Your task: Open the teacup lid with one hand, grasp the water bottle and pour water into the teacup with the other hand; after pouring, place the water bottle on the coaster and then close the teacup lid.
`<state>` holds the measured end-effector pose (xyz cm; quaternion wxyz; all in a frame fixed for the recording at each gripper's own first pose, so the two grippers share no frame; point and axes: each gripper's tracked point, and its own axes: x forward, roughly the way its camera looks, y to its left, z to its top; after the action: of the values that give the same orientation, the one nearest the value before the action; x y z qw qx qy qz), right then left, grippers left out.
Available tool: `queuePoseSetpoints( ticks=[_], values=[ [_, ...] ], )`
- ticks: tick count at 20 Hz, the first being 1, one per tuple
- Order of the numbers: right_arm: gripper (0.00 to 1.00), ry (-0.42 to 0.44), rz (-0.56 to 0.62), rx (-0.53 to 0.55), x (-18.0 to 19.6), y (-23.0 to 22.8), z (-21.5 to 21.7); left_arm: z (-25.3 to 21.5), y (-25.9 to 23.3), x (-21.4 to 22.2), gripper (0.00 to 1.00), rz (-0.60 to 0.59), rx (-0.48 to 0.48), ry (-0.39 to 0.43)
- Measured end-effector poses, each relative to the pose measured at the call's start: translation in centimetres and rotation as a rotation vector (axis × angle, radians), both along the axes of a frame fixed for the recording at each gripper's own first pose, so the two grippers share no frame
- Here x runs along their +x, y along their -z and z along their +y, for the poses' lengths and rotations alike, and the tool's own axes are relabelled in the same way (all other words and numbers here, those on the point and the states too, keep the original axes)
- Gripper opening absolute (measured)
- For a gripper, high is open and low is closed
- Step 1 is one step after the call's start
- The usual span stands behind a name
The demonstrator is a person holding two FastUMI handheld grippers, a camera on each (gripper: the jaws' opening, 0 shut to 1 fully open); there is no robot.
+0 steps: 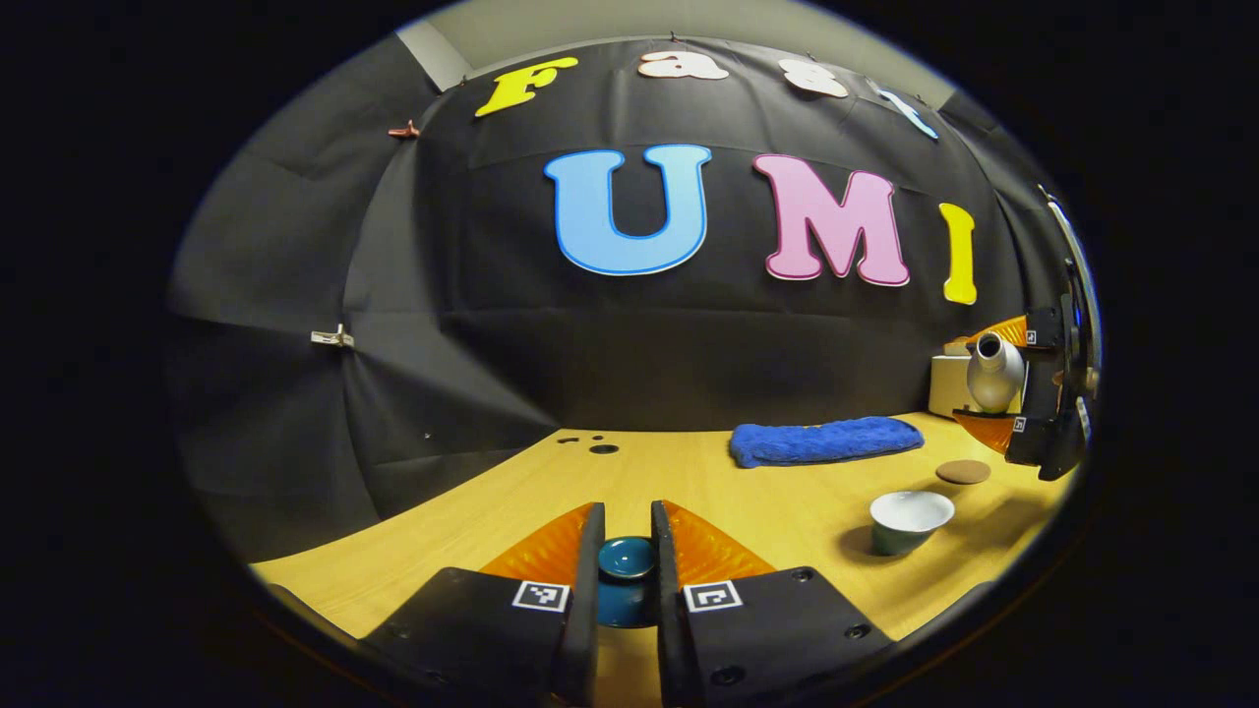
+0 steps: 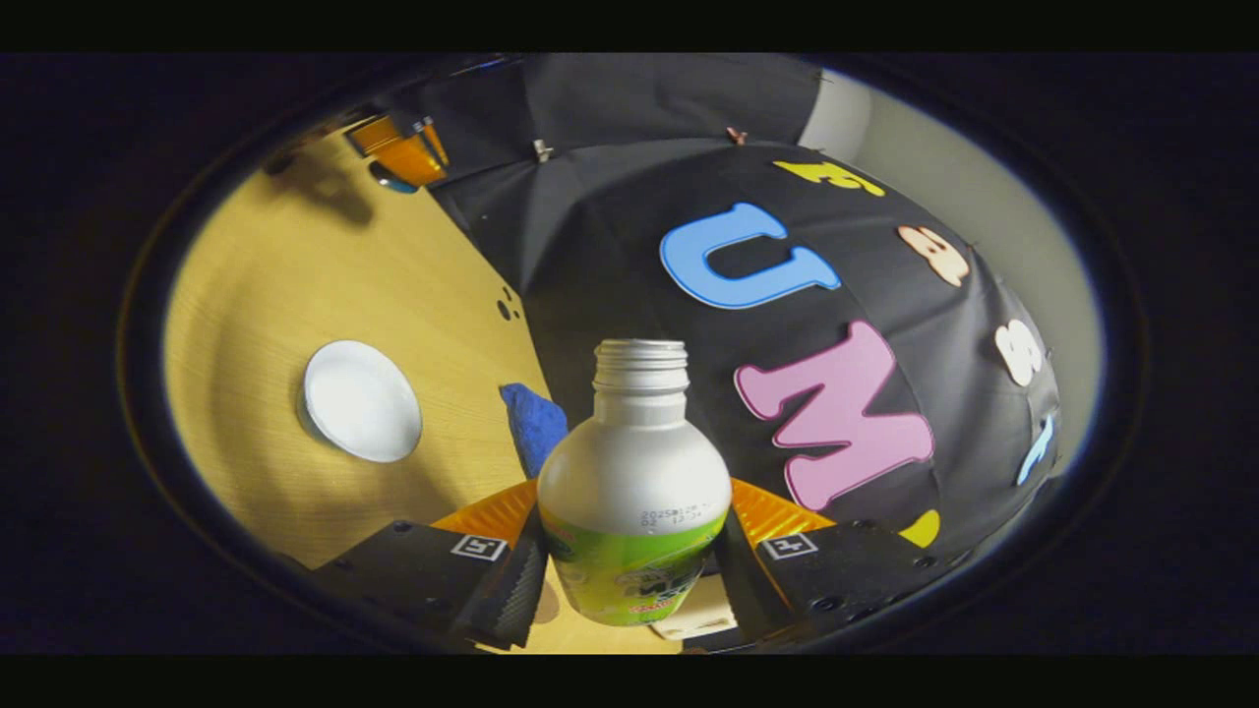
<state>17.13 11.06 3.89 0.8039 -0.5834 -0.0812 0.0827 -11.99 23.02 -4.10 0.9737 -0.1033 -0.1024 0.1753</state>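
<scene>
The left gripper view shows the brown coaster (image 1: 963, 472) and the whole blue towel (image 1: 824, 441) on the wooden surface (image 1: 472, 531); the right gripper view shows just a corner of the towel and looks down into the white teacup (image 2: 361, 400). The left hand-held gripper (image 1: 627, 536) is closed on the dark teal lid (image 1: 627, 558), which sits between its fingers. The teacup (image 1: 910, 521) stands open, well to its right, near the coaster. The right hand-held gripper (image 2: 634, 551) squeezes the water bottle (image 2: 634, 492) from both sides. The bottle has no cap and seems tipped sideways, up above the surface.
</scene>
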Motion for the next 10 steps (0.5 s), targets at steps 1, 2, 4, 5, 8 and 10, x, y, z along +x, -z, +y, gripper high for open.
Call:
queuePoseSetpoints(
  ticks=[1,2,4,5,8,10],
  values=[
    [0.78,-0.007,-0.007,-0.041,0.2,0.2,0.3,0.6,0.1,-0.1,0.28,0.001,-0.002,-0.007],
    [0.78,-0.015,-0.019,-0.078,0.3,0.5,0.5,0.9,0.2,-0.1,0.28,0.002,-0.003,-0.008],
    [0.78,-0.030,-0.028,-0.135,0.7,1.0,1.0,1.3,0.3,0.0,0.28,0.001,-0.001,-0.004],
    [0.78,-0.037,-0.032,-0.164,1.1,1.1,1.2,1.4,0.3,0.0,0.28,0.001,-0.001,-0.003],
    [0.78,-0.054,-0.050,-0.252,1.5,1.5,1.6,1.5,0.3,0.2,0.28,0.000,0.000,0.003],
    [0.78,-0.064,-0.057,-0.300,1.7,1.8,1.7,1.5,0.3,0.3,0.28,-0.001,0.001,0.009]
  ],
)
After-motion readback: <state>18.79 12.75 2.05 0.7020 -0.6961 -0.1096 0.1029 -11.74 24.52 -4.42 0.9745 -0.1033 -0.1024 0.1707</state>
